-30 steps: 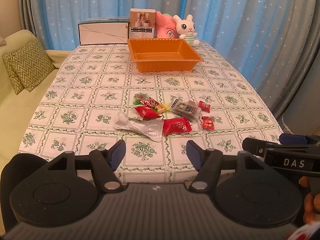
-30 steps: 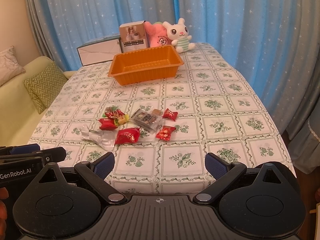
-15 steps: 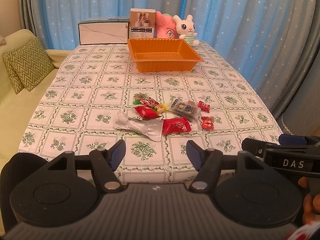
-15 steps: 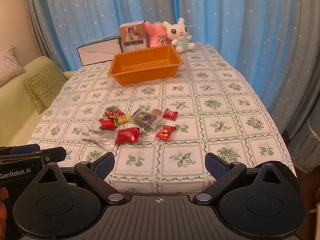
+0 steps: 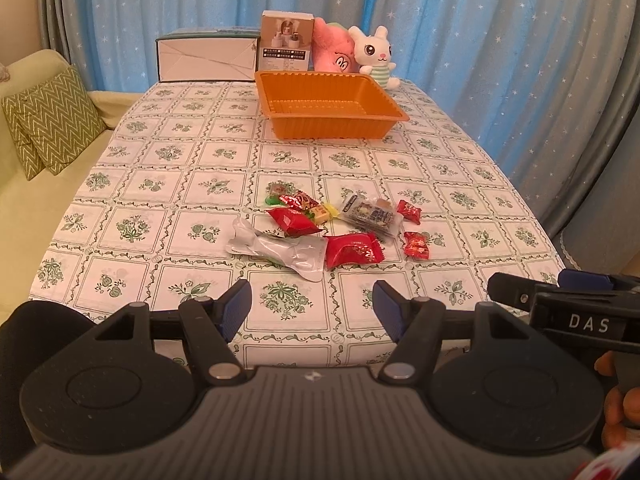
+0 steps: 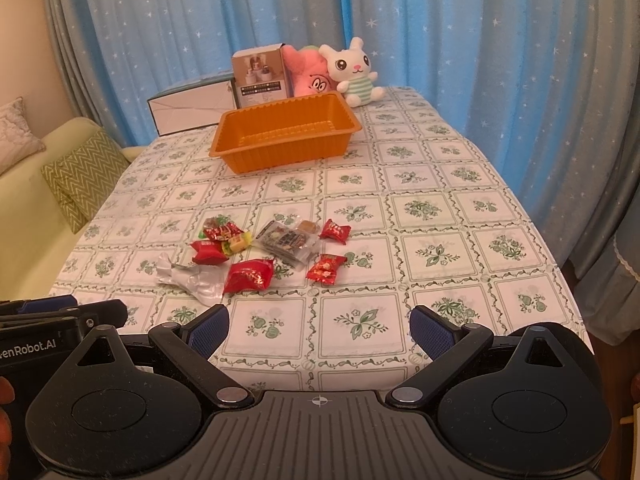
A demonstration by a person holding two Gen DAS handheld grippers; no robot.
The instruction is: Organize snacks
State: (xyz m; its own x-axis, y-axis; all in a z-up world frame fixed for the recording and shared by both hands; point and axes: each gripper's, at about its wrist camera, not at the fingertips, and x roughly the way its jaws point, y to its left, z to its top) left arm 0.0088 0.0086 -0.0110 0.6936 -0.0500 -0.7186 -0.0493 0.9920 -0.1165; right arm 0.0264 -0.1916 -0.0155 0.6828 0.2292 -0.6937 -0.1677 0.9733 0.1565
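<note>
- Left gripper (image 5: 312, 304) at bottom centre of the left wrist view, jaws spread wide, nothing between them, hanging over the near table edge.
- Right gripper (image 6: 319, 325) at bottom centre of the right wrist view, jaws released wide, empty; also seen at lower right of the left wrist view.
- Table (image 5: 200, 184) with a green floral check cloth fills mid frame in both views.
- Snacks (image 5: 340, 226) in a loose cluster on the cloth at frame centre, just past the left gripper's tips, touching neither gripper.
- Nearest in the cluster: silver wrapper (image 5: 280, 250), crumpled, touching a big red packet (image 5: 352, 249).
- Right of those: two small red candies (image 5: 416, 245), apart from each other.
- Behind: clear packet (image 5: 370, 214), another red packet (image 5: 294, 221), yellow candy (image 5: 320, 213).
- Orange tray (image 5: 332, 126) well beyond the snacks, upper centre, no snacks inside.
- Behind the tray at the far table edge: white box (image 5: 206, 60), small carton (image 5: 286, 42), pink plush (image 5: 332, 52), bunny plush (image 5: 374, 58).
- Sofa with zigzag cushion (image 5: 52, 120) at left; blue star curtain (image 5: 500, 40) across the top.
</note>
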